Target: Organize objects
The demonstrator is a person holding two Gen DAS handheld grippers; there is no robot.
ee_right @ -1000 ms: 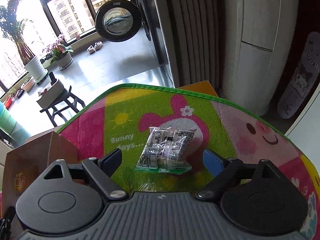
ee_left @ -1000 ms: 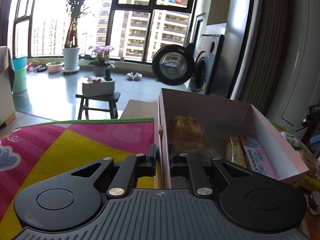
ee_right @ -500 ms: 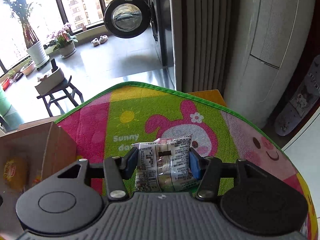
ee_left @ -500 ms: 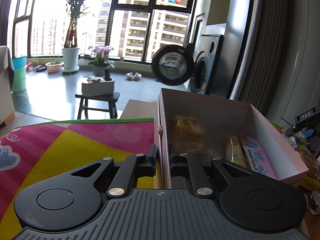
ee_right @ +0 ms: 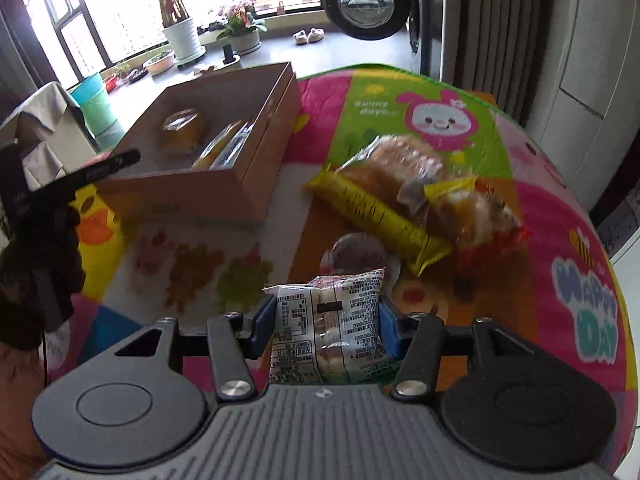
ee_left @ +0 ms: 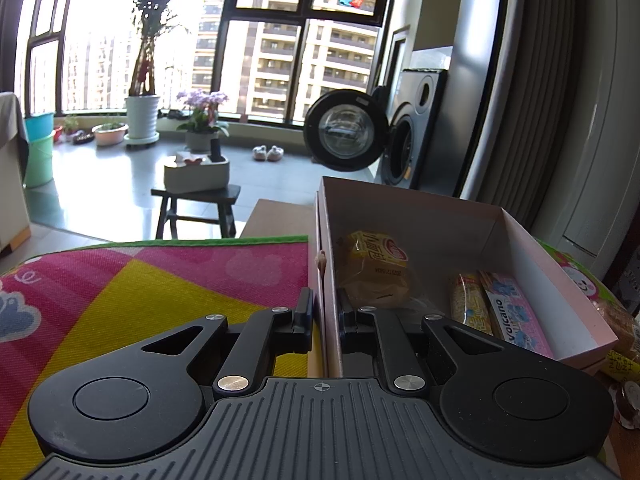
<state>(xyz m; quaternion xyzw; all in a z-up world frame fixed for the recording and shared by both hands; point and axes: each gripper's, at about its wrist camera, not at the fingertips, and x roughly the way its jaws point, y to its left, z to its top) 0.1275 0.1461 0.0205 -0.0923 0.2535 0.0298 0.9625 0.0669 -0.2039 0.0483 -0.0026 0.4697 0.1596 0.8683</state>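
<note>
The left gripper (ee_left: 325, 314) is clamping the near left wall of the cardboard box (ee_left: 440, 216), one finger outside and one inside. Inside the box, a yellow bun packet (ee_left: 376, 270) with a red oval logo is lying toward the far left, and on the right a pink packet reading "Volcano" (ee_left: 516, 316) is sitting beside a narrow yellow wafer packet (ee_left: 468, 308). The box is resting on a bright play mat (ee_left: 140, 280).

The right gripper (ee_right: 327, 322) is squeezing a clear snack packet (ee_right: 328, 336) between its blue pads (ee_right: 387, 328); the packet's back panel is showing dense small print and a black bar, too fine to read. In the right wrist view the box (ee_right: 256, 172) is standing at the far left of the mat (ee_right: 560, 220), well apart from the held packet. On the mat, writing reads "Sunny days" beside a pink rabbit, and "HAPPY DAY" is showing at the right edge. A long yellow packet (ee_right: 380, 212) is lying just right of the box, touching a wrapped bread loaf (ee_right: 404, 168) and an orange-edged packet (ee_right: 488, 216) blurred by motion. A round sealed cup (ee_right: 358, 254) is sitting just beyond the held packet. The printing on these is not readable.
</note>
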